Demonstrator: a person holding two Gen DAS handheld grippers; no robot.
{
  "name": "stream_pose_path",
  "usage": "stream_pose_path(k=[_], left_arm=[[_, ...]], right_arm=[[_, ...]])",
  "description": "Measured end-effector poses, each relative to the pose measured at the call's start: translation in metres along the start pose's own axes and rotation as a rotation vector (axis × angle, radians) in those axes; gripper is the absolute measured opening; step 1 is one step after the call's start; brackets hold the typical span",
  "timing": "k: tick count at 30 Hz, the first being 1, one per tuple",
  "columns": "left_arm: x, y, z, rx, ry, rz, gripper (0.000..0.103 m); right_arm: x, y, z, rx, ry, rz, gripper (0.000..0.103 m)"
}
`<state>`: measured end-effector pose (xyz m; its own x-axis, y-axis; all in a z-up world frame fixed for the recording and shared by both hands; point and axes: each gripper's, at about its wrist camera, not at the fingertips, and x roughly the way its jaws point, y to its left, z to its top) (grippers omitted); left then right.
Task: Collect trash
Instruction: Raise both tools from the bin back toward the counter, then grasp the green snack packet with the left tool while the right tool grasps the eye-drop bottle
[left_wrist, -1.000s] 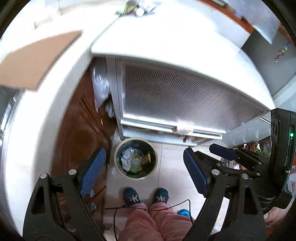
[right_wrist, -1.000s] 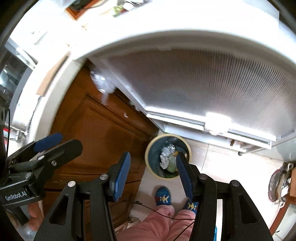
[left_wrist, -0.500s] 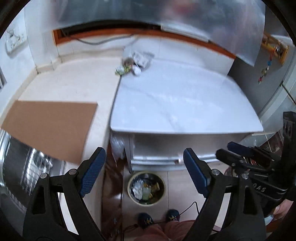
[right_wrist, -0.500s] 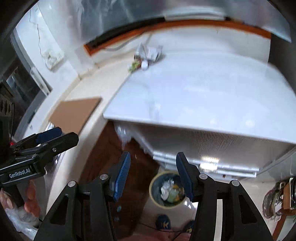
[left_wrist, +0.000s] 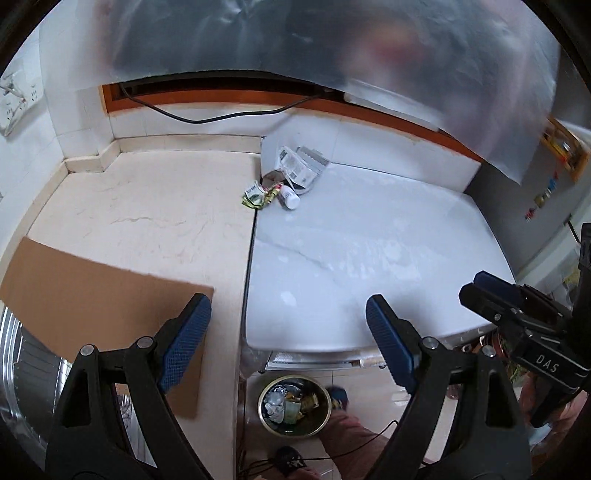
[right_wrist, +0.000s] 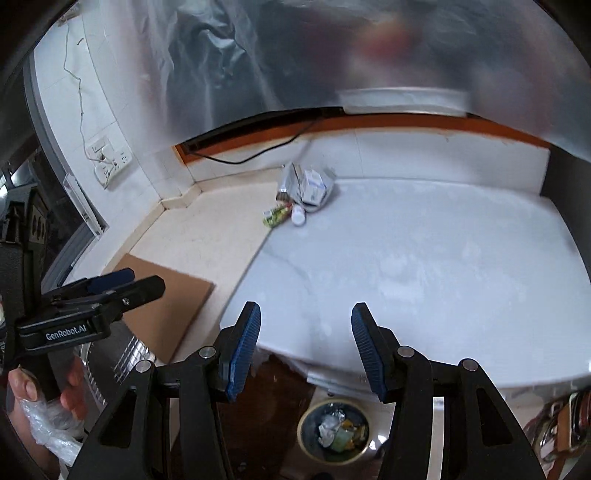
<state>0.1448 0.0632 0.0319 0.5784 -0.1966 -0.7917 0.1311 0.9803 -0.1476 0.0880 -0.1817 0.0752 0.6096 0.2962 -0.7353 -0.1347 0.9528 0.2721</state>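
The trash (left_wrist: 282, 181) sits as a small heap at the back of the desk (left_wrist: 351, 251), in the upper middle of both views, right where the cream surface meets the white one and close against the back wall. It is made up of crumpled white paper packaging with grey print (left_wrist: 301, 166), a small white bottle lying on its side (left_wrist: 290, 197) just in front of it, and a green and yellow wrapper (left_wrist: 255, 194) to the left of the bottle. The pieces touch or overlap one another.

At the bottom of both views a round bin (left_wrist: 293, 404) stands on the floor below the desk edge, already holding crumpled paper and wrappers.

A flat brown cardboard sheet (left_wrist: 92, 295) lies on the cream part of the desk at lower left.

The left tongs (left_wrist: 288, 343) stand wide apart with nothing between the blue pads. The right tongs (right_wrist: 303, 347) are parted about halfway and likewise hold nothing. Both hang over the near edge of the desk, well apart from the trash.
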Motion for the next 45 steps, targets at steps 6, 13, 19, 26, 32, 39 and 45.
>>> stream_pose_path(k=[6,13,19,26,32,39,45], left_arm=[[0.051,0.009,0.045,-0.005,0.041,0.061,0.084],[0.145,0.030,0.099,-0.026,0.153,0.125,0.084],[0.201,0.048,0.120,-0.059,0.224,0.131,0.084],[0.221,0.053,0.127,-0.053,0.252,0.140,0.084],[0.234,0.052,0.131,-0.045,0.275,0.136,0.084],[0.261,0.049,0.140,-0.055,0.308,0.115,0.084],[0.286,0.046,0.146,-0.058,0.361,0.059,0.084]], right_arm=[[0.073,-0.010,0.066,-0.015,0.042,0.070,0.052],[0.191,-0.033,0.127,-0.036,0.163,0.127,0.052],[0.283,-0.051,0.151,-0.027,0.272,0.149,0.052],[0.355,-0.053,0.156,-0.033,0.340,0.173,0.051],[0.392,-0.056,0.155,-0.069,0.386,0.184,0.037],[0.400,-0.051,0.153,-0.141,0.385,0.202,0.025],[0.398,-0.055,0.155,-0.144,0.385,0.206,0.025]])
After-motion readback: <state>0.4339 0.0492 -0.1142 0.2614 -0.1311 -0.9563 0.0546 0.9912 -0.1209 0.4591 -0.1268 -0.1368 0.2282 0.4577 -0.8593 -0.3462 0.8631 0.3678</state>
